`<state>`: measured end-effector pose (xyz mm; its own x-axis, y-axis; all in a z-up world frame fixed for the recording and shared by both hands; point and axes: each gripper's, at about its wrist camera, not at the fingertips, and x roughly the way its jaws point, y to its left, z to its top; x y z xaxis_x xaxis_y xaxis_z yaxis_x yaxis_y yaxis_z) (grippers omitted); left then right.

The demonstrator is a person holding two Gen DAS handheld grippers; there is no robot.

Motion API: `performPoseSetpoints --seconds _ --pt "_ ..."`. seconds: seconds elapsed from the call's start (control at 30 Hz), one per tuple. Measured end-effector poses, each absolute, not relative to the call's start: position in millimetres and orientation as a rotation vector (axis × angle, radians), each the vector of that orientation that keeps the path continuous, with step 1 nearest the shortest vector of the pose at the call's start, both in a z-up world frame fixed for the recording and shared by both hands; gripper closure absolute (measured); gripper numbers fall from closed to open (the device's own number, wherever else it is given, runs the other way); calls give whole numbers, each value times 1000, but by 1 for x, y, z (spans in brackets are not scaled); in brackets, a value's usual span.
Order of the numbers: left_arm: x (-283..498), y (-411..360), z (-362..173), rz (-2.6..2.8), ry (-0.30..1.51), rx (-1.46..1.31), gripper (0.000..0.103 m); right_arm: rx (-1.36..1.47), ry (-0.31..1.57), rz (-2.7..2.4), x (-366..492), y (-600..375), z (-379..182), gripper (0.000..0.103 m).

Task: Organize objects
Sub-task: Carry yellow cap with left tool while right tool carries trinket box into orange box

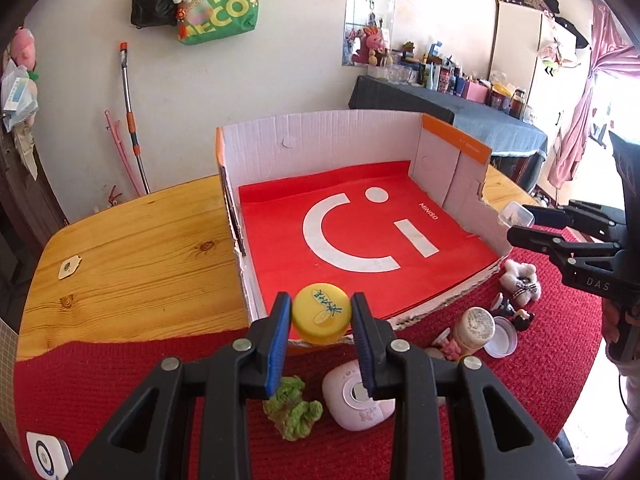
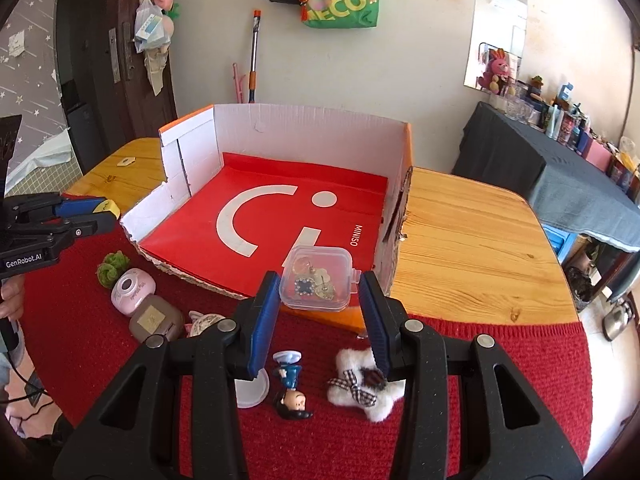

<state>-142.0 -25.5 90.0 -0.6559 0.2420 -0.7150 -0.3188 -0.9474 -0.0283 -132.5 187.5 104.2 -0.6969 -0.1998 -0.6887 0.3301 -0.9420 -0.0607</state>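
My left gripper (image 1: 321,317) is shut on a yellow round tin (image 1: 322,312) and holds it over the near edge of the open cardboard box (image 1: 320,136), which is lined with a red bag (image 1: 360,232). My right gripper (image 2: 319,286) is shut on a small clear plastic case (image 2: 318,278) holding earrings, above the box's front right corner. Each gripper shows in the other view: the left (image 2: 114,216) with the tin (image 2: 107,207), the right (image 1: 510,228) with the case (image 1: 516,214).
On the red knitted mat (image 1: 120,380) lie a green plant toy (image 1: 294,408), a pink round device (image 1: 360,396), a fluffy white bow clip (image 2: 366,386), a small doll figure (image 2: 290,388), a white lid (image 2: 252,392) and a brown compact (image 2: 156,320). The wooden table (image 2: 480,248) extends beyond the box.
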Motion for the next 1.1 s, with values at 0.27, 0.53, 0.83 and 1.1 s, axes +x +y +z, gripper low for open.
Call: performPoseSetpoints --seconds 0.27,0.53,0.83,1.1 --pt "-182 -7 67 2452 314 -1296 71 1281 407 -2448 -183 172 82 64" --pt "-203 2 47 2334 414 -1427 71 1456 383 -2280 -211 170 67 64" --pt "-205 4 45 2301 458 -1448 71 1552 418 -2183 -225 167 56 64" --pt "-202 3 48 2289 486 -1446 71 1583 481 -2151 -226 161 51 64"
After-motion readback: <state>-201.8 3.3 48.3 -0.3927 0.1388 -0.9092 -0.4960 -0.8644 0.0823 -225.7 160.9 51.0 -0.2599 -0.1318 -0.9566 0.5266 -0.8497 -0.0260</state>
